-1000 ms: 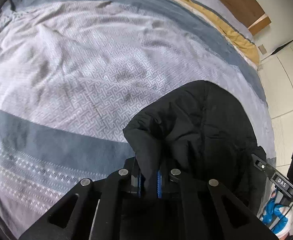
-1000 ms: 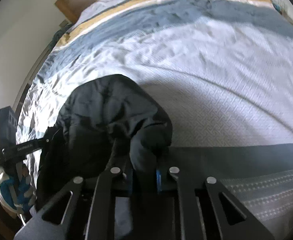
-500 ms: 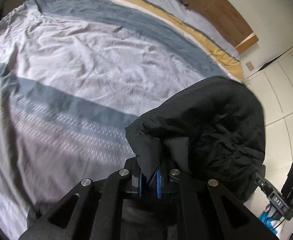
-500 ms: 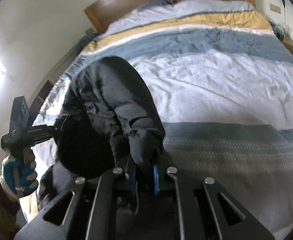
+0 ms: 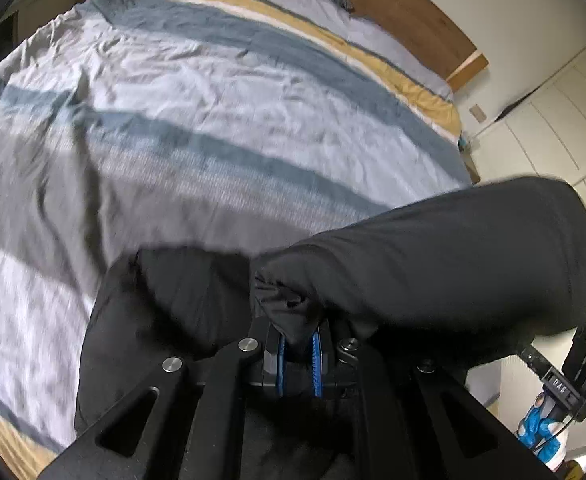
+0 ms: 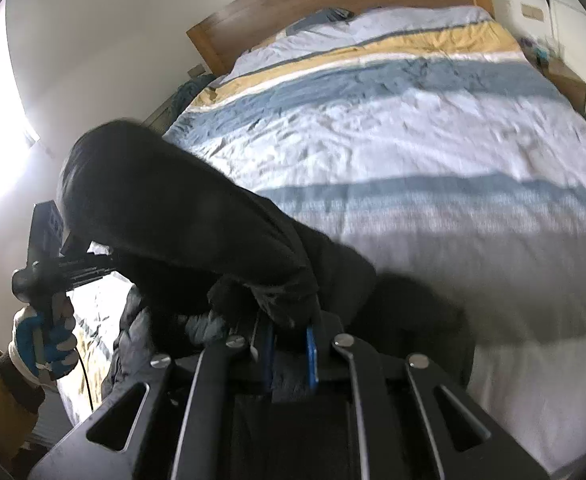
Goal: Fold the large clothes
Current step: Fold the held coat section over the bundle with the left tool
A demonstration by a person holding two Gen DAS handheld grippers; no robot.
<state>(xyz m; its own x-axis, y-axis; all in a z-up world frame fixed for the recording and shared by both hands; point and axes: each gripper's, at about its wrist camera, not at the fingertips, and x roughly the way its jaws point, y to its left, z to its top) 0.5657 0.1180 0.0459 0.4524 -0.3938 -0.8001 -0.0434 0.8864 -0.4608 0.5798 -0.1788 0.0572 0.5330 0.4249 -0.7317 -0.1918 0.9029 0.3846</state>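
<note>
Both grippers, left (image 5: 297, 354) and right (image 6: 289, 354), grip the black jacket (image 5: 433, 264) (lift evenly, keep it taut above the bed (image 5: 213, 92))

The jacket (image 5: 433, 264) covers the fingertips of the left gripper (image 5: 299, 344), and its lower part drops out of the left wrist view behind the gripper's frame. In the right wrist view the jacket hides the tips of the right gripper (image 6: 289, 340) and most of the other tool. The bedspread (image 5: 213, 120) is smeared near the cloth, its weave unreadable. The headboard (image 6: 333, 4) is partly cut off.
</note>
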